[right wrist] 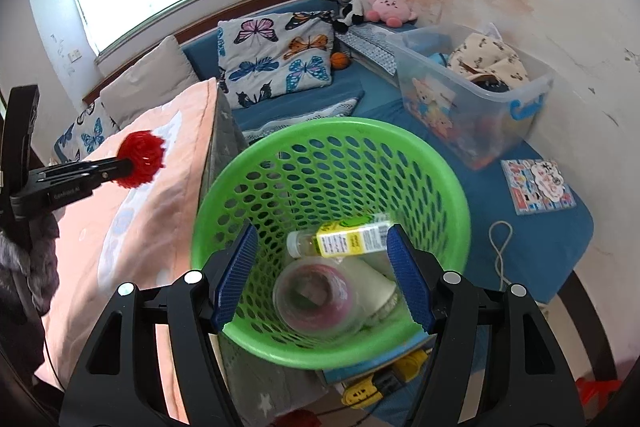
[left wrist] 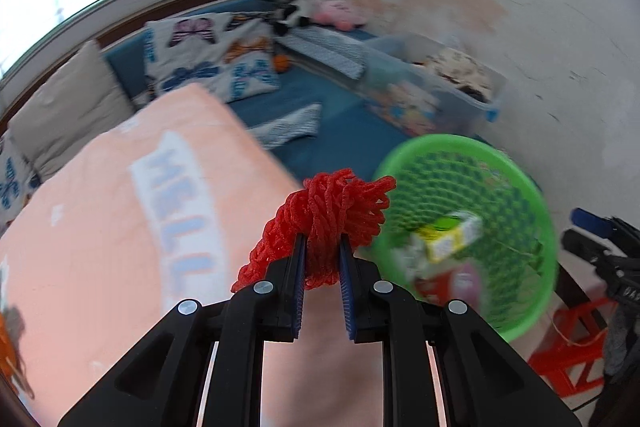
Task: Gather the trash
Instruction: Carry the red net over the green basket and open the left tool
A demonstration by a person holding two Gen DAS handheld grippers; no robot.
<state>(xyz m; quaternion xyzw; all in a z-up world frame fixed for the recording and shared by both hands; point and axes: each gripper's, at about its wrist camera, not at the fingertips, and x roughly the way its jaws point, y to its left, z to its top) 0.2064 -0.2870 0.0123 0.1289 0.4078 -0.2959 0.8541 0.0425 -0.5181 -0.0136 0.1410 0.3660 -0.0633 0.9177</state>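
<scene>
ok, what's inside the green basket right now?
In the green basket: a yellow-labelled plastic bottle lying on its side, a clear plastic cup and a pale cone-shaped piece. Whatever lies beneath them is covered.

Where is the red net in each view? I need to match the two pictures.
Left wrist view: the red net sits centre, pinched in the left gripper.
Right wrist view: red net at left, over the pink blanket.
Shared landmark: green basket.
</scene>
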